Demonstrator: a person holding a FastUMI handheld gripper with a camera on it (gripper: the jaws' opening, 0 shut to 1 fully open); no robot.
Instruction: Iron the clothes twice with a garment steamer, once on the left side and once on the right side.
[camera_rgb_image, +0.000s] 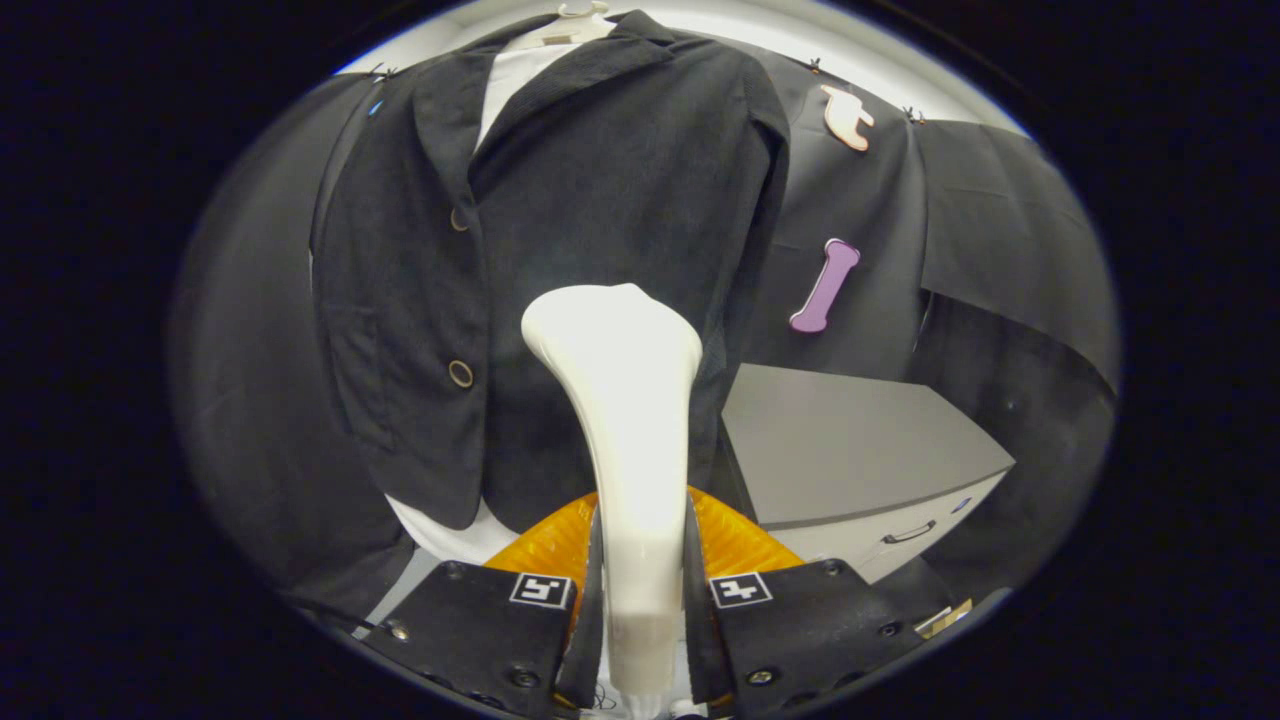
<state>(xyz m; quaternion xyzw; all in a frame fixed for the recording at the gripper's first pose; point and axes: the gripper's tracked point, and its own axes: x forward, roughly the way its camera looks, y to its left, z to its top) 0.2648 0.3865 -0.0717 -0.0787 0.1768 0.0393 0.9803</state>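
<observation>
Black cloth walls close in this booth, with a grey cabinet (860, 450) standing off to one side of the hanging clothes. Nearest, the gripper (640, 580) has both fingers pressed against the white handle of the garment steamer (620, 420), one on each flank, so the tool is firmly clamped. Something orange and ribbed (735, 540) sits just behind the fingers, under the handle. Beyond them the steamer's broad head rises toward the lower front of the dark blazer (560, 250), which hangs on a hanger (565, 25) over a white shirt (515, 75). Whether the head touches the cloth cannot be told. It sits near the middle of the jacket, slightly to the unbuttoned panel's side. No steam or mark shows which pass has been made, so progress is unclear; I would judge the work as under way, with at least one side left.
</observation>
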